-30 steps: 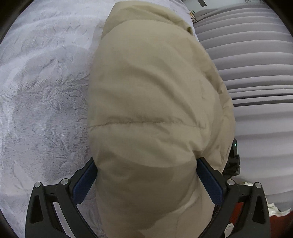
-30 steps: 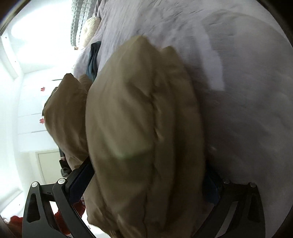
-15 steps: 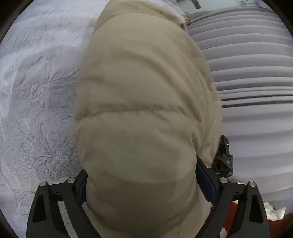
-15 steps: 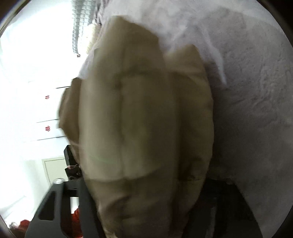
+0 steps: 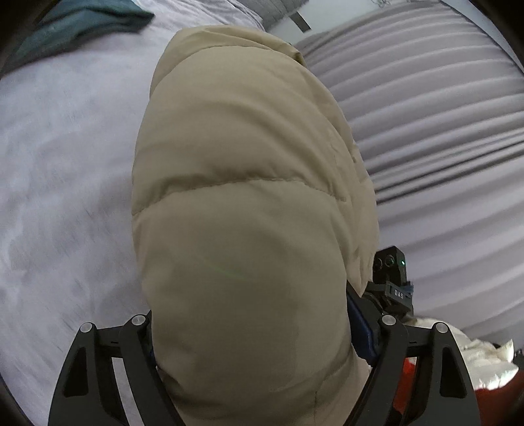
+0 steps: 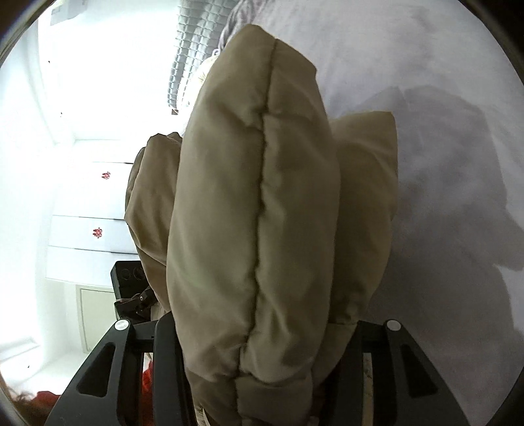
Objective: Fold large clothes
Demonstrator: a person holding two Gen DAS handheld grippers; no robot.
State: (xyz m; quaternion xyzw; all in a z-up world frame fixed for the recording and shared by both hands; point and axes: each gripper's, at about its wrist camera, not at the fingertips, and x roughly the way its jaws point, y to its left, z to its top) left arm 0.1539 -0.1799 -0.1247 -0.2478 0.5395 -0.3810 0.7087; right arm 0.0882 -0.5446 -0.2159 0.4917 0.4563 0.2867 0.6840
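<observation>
1. My left gripper [image 5: 249,331] is grasping the puffy beige jacket [image 5: 249,196]; its jaws have just been closing on the padded bulk, which is filling the gap between them.
2. My right gripper [image 6: 258,354] is clamping another thick fold of the jacket [image 6: 255,213]; its jaws have just been closing too.
3. The jacket is hanging lifted above the pale grey bedspread [image 5: 65,164].
4. A dark teal garment [image 5: 82,26] is lying toward the bedspread's far edge.
</observation>
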